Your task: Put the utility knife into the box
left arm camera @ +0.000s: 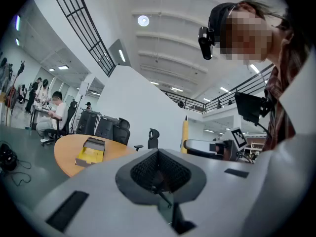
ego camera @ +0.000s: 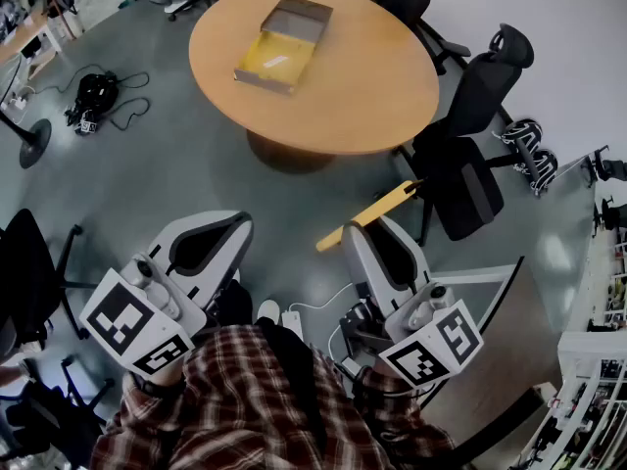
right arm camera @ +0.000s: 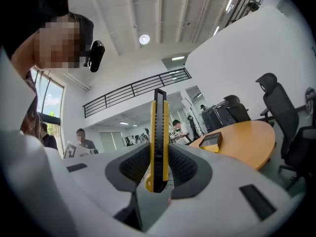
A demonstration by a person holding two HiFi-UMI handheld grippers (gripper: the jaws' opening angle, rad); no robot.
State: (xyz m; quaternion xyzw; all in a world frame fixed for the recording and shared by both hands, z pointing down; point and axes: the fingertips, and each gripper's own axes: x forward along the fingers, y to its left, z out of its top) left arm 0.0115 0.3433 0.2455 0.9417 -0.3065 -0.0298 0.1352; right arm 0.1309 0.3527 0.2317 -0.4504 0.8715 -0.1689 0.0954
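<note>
Right gripper (right arm camera: pixel 159 158) jaws pinched the utility knife (right arm camera: pixel 159 132), which stuck out toward 12 o'clock. Left gripper (left arm camera: pixel 159 169) jaws pressed together, empty. Box (ego camera: pixel 282 42) lay at 12 o'clock.

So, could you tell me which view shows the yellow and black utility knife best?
The right gripper view: the utility knife stands close-up between those jaws. Head view shows it small; left gripper view, a distant sliver.

The right tool (right arm camera: pixel 159 168) grips the yellow utility knife (right arm camera: pixel 159 132) standing upright.

Box (ego camera: pixel 284 44) on table (ego camera: pixel 372 81); chair (ego camera: pixel 468 189) right of table.
</note>
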